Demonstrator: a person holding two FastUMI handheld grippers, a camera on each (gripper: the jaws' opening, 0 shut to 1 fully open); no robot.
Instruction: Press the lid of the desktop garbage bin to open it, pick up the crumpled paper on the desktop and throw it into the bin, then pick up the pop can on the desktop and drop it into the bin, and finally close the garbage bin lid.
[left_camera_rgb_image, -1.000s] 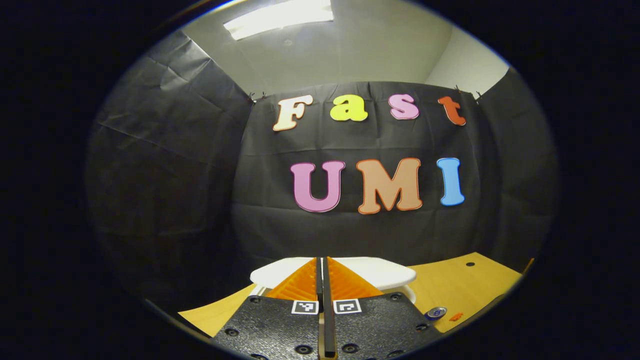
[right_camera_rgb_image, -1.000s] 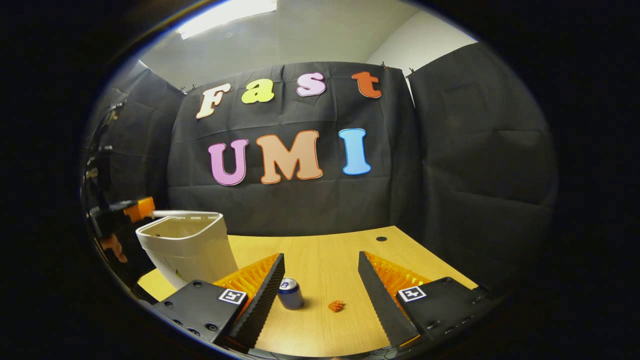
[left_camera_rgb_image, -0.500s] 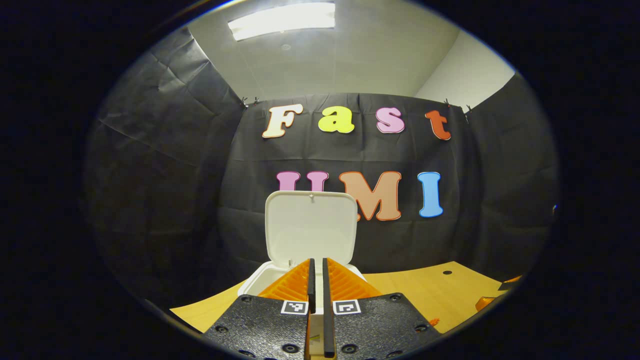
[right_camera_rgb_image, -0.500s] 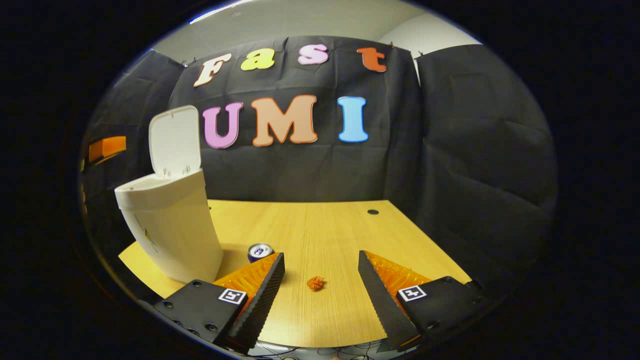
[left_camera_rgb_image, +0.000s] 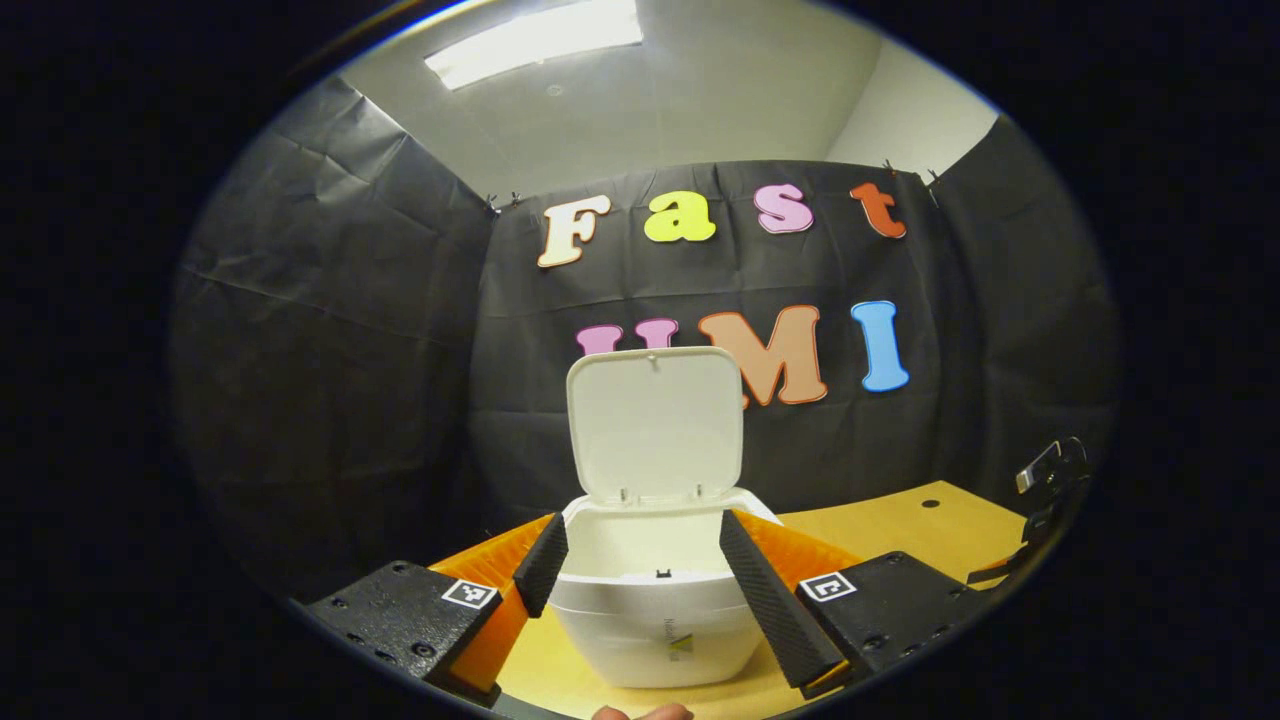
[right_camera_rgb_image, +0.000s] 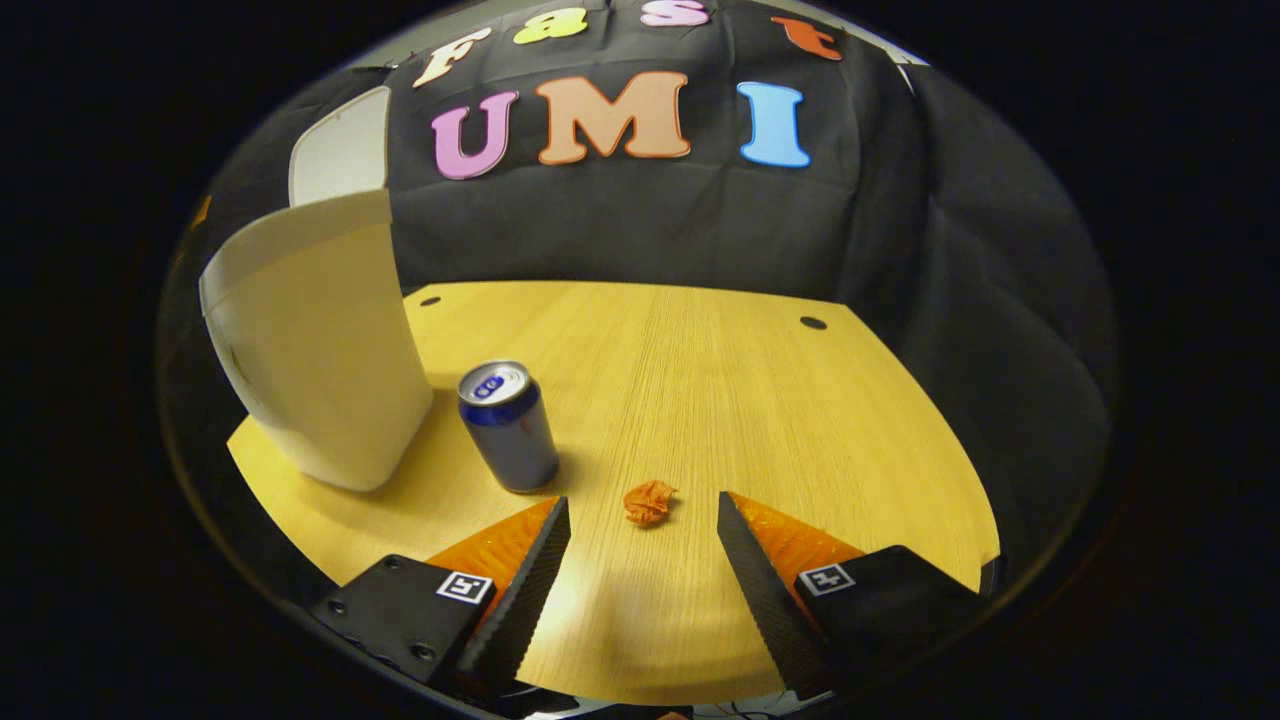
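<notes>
Centre of left gripper view: bin (left_camera_rgb_image: 655, 610) with lid (left_camera_rgb_image: 655, 425) upright, inside bare; left gripper (left_camera_rgb_image: 640, 575) jaws spread; right gripper (right_camera_rgb_image: 640, 545) jaws spread just below crumpled paper (right_camera_rgb_image: 649, 502); pop can (right_camera_rgb_image: 508, 425) upright beside bin on table (right_camera_rgb_image: 700, 380).

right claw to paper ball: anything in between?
Nothing. In the right gripper view, bare desktop separates the open right claw from the crumpled paper.

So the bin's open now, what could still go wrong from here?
Three things, I'd guess. The paper is small and lies just ahead of the open right gripper; the fingers could nudge it away instead of pinching it. The can stands upright close beside it, so a wide sweep might tip it. And the lid stands up over the bin; a bump from the open left gripper could shut it early.
</notes>
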